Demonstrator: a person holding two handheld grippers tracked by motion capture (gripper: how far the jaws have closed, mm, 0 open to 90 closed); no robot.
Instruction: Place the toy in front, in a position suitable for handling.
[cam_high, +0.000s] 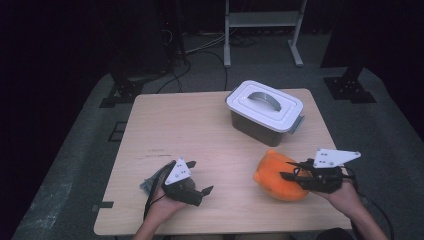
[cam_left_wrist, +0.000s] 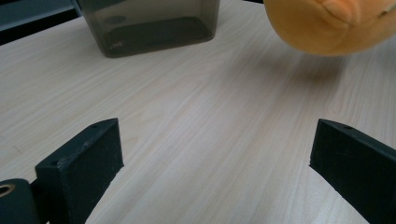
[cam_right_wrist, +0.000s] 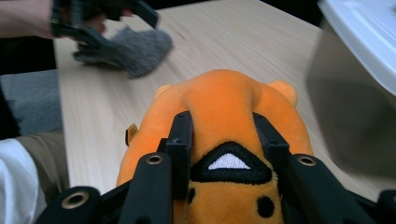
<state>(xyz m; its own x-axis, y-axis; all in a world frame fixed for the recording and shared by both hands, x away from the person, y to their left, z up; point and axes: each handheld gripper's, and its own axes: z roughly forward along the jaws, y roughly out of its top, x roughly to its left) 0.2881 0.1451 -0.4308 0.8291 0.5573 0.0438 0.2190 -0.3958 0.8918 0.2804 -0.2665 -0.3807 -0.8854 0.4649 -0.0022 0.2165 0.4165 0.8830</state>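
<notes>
My right gripper (cam_right_wrist: 223, 133) is clamped across the orange plush toy (cam_right_wrist: 219, 100), which looks soft, light and squashy, so I grip its thick middle, not a limb

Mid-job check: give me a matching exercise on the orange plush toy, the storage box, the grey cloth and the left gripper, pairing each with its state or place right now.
Things:
1. orange plush toy
2. storage box
3. grey cloth
4. left gripper

States or places:
A. white lid on, handle flat, at the table's far side
B. jaws wide apart over bare wood
C. pinched between the jaws of the right gripper
D. on the table under the person's left hand

Pairs: 1-C, 2-A, 3-D, 4-B
</notes>
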